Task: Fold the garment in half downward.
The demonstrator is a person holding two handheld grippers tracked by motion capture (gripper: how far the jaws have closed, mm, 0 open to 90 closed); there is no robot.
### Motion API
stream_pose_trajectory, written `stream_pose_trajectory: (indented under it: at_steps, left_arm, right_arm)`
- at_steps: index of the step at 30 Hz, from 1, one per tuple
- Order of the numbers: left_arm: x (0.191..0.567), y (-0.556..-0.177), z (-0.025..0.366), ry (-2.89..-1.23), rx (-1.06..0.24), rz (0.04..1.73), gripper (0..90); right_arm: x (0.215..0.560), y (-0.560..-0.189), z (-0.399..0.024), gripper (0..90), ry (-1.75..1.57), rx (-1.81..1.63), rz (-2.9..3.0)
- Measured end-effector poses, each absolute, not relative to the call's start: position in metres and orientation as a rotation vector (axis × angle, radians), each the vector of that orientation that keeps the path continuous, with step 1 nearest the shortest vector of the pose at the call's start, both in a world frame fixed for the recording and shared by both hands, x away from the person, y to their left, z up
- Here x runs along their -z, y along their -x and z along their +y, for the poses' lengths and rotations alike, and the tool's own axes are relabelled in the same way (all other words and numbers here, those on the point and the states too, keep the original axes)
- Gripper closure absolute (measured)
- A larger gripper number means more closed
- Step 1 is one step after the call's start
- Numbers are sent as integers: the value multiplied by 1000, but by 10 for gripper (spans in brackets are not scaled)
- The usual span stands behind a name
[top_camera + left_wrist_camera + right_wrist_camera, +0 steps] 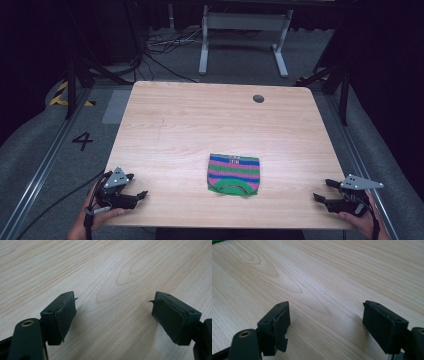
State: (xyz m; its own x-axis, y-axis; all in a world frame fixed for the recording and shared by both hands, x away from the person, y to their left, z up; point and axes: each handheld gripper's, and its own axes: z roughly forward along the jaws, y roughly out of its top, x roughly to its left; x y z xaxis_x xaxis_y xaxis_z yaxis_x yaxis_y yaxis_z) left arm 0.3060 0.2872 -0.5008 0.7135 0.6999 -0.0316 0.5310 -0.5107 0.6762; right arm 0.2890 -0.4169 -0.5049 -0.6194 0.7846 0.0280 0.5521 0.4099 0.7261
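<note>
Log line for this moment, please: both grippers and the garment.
left hand-held gripper: open, empty | right hand-held gripper: open, empty | striped folded garment: flat on table, untouched, between both

Overhead forward-down view; two low close views sharing the table.

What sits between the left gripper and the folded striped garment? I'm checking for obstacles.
Nothing: in the high view, bare table separates the left gripper from the striped garment.
</note>
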Motion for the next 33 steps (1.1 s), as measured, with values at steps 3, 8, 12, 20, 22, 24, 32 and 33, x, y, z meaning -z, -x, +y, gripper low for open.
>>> stream_pose_trajectory:
  at_steps: [3,8,12,20,22,24,32,33]
  left_arm:
    - [501,-305,287,-2231,-323,943,195]
    - [501,-305,287,-2230,-324,951,195]
    - [501,-304,286,-2227,-327,961,195]
    - [501,-304,286,-2227,-333,969,185]
    - [501,-304,286,-2227,-334,970,183]
    - [501,-304,286,-2226,-334,971,182]
    - [501,-305,285,-2223,-331,982,169]
    - [501,-305,285,-2224,-335,985,163]
  right_arm:
    - [505,-289,-417,223,-1158,-1032,2353]
    - [505,-289,-417,221,-1159,-1029,2352]
    - [505,-289,-417,221,-1159,-1029,2352]
    - [505,-289,-417,221,-1159,-1029,2352]
    - [505,-289,-417,221,-1159,-1029,2352]
    - [505,-289,-417,221,-1159,-1029,2352]
    - [505,-289,-417,219,-1160,-1030,2352]
    - [505,-289,-417,216,-1163,-1028,2351]
